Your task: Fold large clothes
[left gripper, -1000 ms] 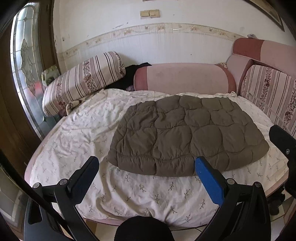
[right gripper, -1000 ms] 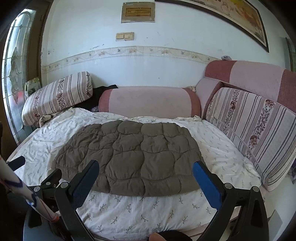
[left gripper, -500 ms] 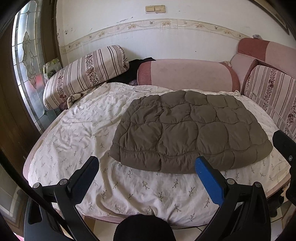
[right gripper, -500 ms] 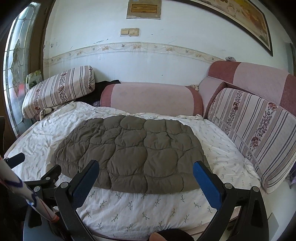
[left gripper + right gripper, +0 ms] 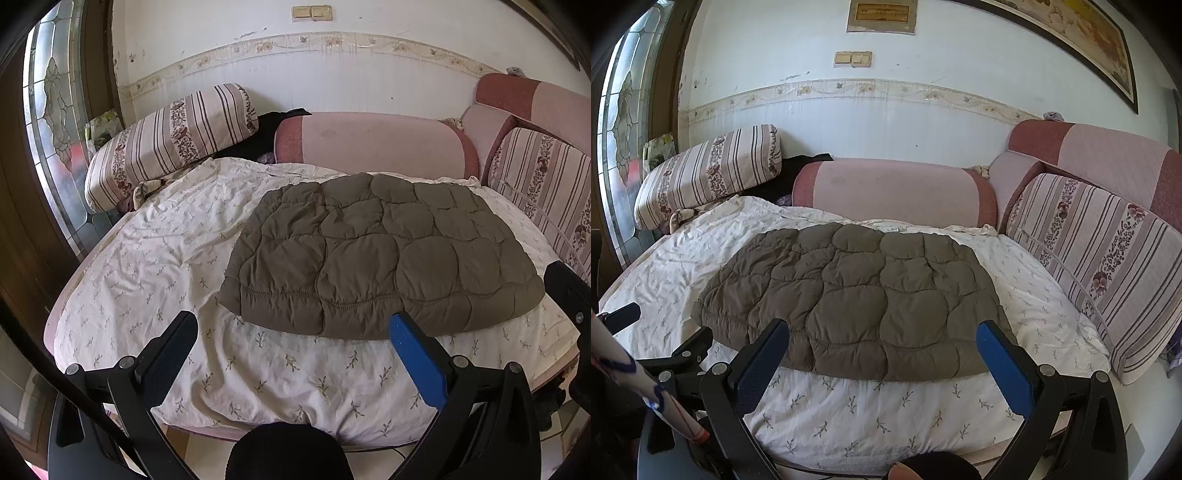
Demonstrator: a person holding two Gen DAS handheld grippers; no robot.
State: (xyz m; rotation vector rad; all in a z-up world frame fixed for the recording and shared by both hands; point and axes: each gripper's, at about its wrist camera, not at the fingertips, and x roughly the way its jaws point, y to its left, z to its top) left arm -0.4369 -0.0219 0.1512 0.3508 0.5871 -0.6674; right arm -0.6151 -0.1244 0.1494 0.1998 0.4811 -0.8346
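I count one olive-brown quilted padded jacket (image 5: 380, 254) (image 5: 849, 299), lying on the one white leaf-print bed sheet (image 5: 155, 266) (image 5: 871, 410). Behind the jacket sit two plain pink-and-maroon cushions (image 5: 894, 192), one directly behind and one behind to its right. Two striped floral cushions (image 5: 709, 173) flank the jacket, one each side. I see two grippers, left (image 5: 295, 343) and right (image 5: 882, 350), both spread wide.

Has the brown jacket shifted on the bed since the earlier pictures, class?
No. The jacket lies on the same part of the sheet, its far edge by the pink bolster; only the cameras moved.
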